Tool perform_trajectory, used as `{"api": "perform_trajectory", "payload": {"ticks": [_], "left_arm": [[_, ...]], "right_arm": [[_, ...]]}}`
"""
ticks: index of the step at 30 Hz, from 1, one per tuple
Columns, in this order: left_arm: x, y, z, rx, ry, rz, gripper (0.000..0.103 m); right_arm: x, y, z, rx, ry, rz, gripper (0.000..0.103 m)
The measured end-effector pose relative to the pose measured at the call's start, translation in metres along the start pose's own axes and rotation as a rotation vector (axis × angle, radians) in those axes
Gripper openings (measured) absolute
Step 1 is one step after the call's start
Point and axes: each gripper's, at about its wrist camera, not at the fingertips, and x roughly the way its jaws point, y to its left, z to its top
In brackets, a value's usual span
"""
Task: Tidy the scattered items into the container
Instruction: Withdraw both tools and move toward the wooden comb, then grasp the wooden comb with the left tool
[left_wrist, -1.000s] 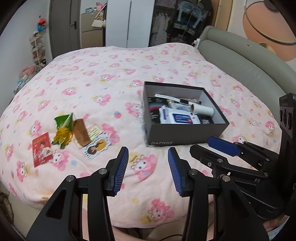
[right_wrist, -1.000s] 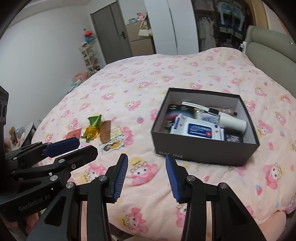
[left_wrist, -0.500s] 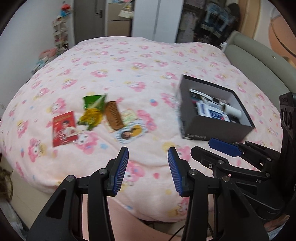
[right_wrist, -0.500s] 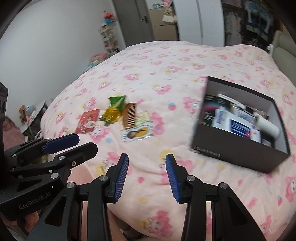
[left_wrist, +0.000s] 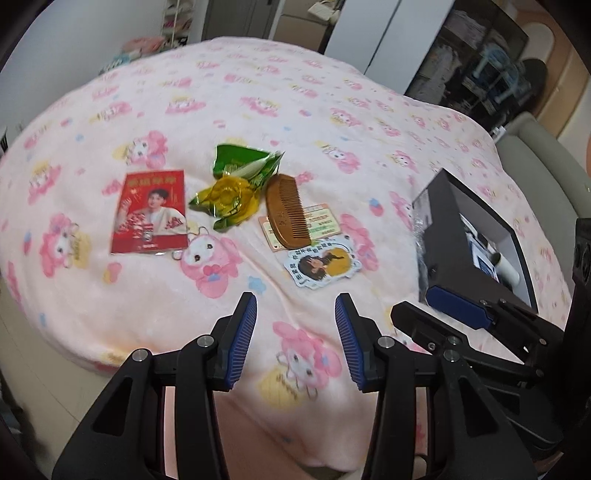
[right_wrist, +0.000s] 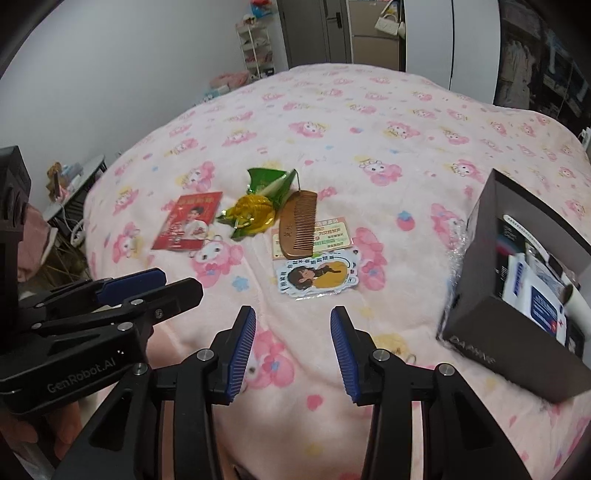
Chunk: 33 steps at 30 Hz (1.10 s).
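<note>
On the pink bedspread lie a red photo card (left_wrist: 149, 212) (right_wrist: 190, 220), a green and yellow snack wrapper (left_wrist: 236, 186) (right_wrist: 260, 201), a brown comb (left_wrist: 288, 210) (right_wrist: 300, 223) resting on a small printed card (left_wrist: 323, 223) (right_wrist: 332, 230), and a cartoon girl sticker (left_wrist: 321, 264) (right_wrist: 317, 275). A dark shoe box (left_wrist: 443, 229) (right_wrist: 480, 280) holding several items stands at the right. My left gripper (left_wrist: 295, 339) is open, hovering near the bed's front edge short of the sticker. My right gripper (right_wrist: 292, 339) is open too, beside it, with nothing between the fingers.
A grey padded headboard (left_wrist: 543, 158) runs behind the box. White wardrobe doors (right_wrist: 424, 33) and a shelf rack (right_wrist: 256, 44) stand beyond the bed. A low side table (right_wrist: 74, 184) with clutter sits left of the bed.
Both grippers have swung left and closer to the bed, so the scattered items now sit ahead of the fingers and the box has slid to the right edge. Both stay open.
</note>
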Motion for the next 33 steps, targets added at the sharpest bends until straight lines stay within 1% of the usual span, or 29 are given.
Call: {"api": "perform_trajectory", "payload": {"ticks": [4,11,15,17,18,21,23,25,28,31,33], "left_arm": [[0.034,0.009,0.013,-0.046,0.022,-0.017,0.045],[0.088,0.025,0.037,-0.130,0.050,-0.044,0.044],[0.107,0.036,0.043,-0.170,0.057,0.000,0.045],[0.113,0.046,0.040,-0.199,0.068,0.032,0.044],[0.114,0.051,0.037,-0.208,0.069,0.032,0.045],[0.118,0.063,0.032,-0.234,0.065,0.011,0.043],[0.117,0.064,0.033,-0.241,0.049,0.002,0.041],[0.114,0.063,0.036,-0.232,0.019,0.002,0.041],[0.115,0.061,0.039,-0.223,0.003,-0.025,0.041],[0.123,0.061,0.040,-0.240,0.028,-0.082,0.041],[0.128,0.060,0.044,-0.248,0.035,-0.097,0.041]], "right_arm": [[0.029,-0.011,0.015,0.029,0.038,-0.023,0.038],[0.072,-0.025,0.037,0.065,0.067,-0.083,0.038],[0.098,-0.030,0.045,0.072,0.097,-0.098,0.038],[0.108,-0.030,0.046,0.073,0.111,-0.094,0.038],[0.111,-0.031,0.046,0.075,0.117,-0.094,0.038],[0.120,-0.034,0.045,0.079,0.132,-0.101,0.038],[0.126,-0.036,0.045,0.082,0.143,-0.105,0.038],[0.131,-0.039,0.045,0.088,0.149,-0.107,0.038],[0.135,-0.042,0.046,0.105,0.139,-0.090,0.038],[0.144,-0.044,0.046,0.107,0.144,-0.091,0.038],[0.149,-0.045,0.046,0.103,0.142,-0.105,0.038]]}}
